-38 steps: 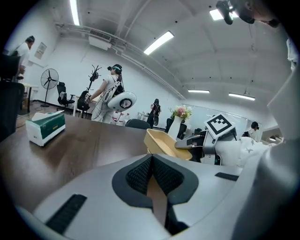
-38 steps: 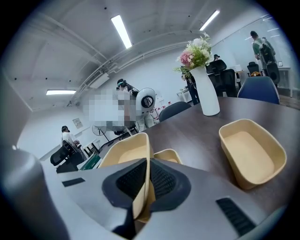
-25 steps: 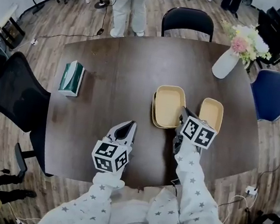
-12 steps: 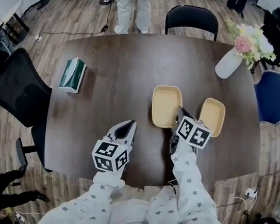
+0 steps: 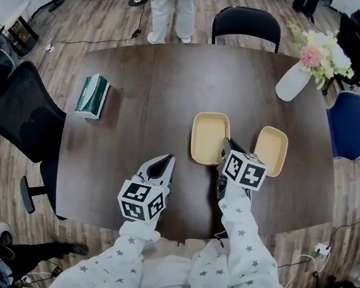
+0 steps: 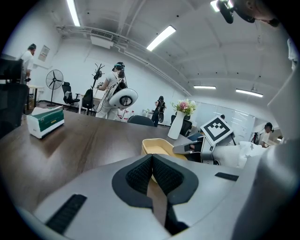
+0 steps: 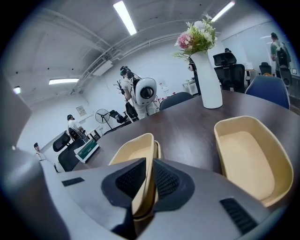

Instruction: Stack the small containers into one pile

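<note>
Two beige containers lie on the dark table [image 5: 141, 87]. The left container [image 5: 208, 137] [image 7: 133, 152] [image 6: 157, 145] seems to sit nested in another one, whose second rim shows just behind it in the right gripper view. My right gripper [image 5: 224, 144] [image 7: 146, 174] is shut on its near right rim, with the wall pinched between the pads. A single container [image 5: 271, 150] [image 7: 251, 157] lies apart to the right. My left gripper [image 5: 163, 162] [image 6: 152, 163] rests near the table's front edge, shut and empty.
A green tissue box [image 5: 92, 97] [image 6: 44, 121] lies at the table's left. A white vase of flowers [image 5: 291, 83] [image 7: 207, 79] stands at the back right. Chairs ring the table: black [image 5: 246, 26] behind, blue [image 5: 350, 125] right, black [image 5: 10, 114] left. People stand beyond.
The container in my right gripper has slid a little to the left, and the offset rim seen under it earlier now lines up with it. The left gripper stayed put.
</note>
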Available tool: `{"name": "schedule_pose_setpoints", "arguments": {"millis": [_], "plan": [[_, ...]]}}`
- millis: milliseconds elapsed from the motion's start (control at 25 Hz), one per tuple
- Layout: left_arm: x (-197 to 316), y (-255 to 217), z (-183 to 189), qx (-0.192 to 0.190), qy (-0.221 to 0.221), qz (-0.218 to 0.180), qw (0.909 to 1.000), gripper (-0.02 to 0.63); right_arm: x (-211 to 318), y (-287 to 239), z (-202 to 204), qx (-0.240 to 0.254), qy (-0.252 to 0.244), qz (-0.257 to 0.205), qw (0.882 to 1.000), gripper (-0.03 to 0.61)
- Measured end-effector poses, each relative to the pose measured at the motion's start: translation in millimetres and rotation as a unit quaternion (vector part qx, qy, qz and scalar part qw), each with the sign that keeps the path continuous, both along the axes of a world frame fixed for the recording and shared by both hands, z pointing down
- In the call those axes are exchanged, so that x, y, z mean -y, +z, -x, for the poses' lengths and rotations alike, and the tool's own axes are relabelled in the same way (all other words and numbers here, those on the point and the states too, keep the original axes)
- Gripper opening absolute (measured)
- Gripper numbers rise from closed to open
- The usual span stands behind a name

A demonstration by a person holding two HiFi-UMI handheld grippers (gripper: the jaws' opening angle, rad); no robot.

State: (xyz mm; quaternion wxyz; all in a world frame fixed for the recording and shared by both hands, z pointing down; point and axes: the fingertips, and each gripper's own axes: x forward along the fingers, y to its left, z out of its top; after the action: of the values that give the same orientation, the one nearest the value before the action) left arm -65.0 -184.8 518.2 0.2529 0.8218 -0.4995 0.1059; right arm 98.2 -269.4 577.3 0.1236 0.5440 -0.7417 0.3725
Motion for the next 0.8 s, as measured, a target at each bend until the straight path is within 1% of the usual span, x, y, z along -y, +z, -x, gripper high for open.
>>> {"name": "schedule_pose_setpoints", "arguments": {"millis": [160,280,440,720,800], "plan": [[0.6,-2.7,-2.8,-0.001,-0.004,-0.004,1.0000,0.025,0.7,-2.4,2.7,0.007,-0.016,-0.008,1.000,0.046],[0.9,-5.0,-5.2,0.000,-0.007,-0.007,0.9999,0.025,1.0,-5.1,3.7,0.014,-0.025,-0.014,1.000,0.122],[0.4,-9.5,-11.5,0.001,-0.010,-0.014,0.9999,0.025,0.1,-12.6,3.8,0.009,-0.037,-0.030,0.999,0.163],[-1.5,-20.6,-27.2,-0.002,-0.012,-0.031,0.9995,0.025,-9.7,-25.5,-2.0,0.031,-0.049,-0.040,0.998,0.161],[-2.1,-24.1,-33.0,-0.004,-0.009,-0.036,0.9993,0.025,-14.1,-29.9,-5.0,0.029,-0.055,-0.046,0.997,0.131]]}}
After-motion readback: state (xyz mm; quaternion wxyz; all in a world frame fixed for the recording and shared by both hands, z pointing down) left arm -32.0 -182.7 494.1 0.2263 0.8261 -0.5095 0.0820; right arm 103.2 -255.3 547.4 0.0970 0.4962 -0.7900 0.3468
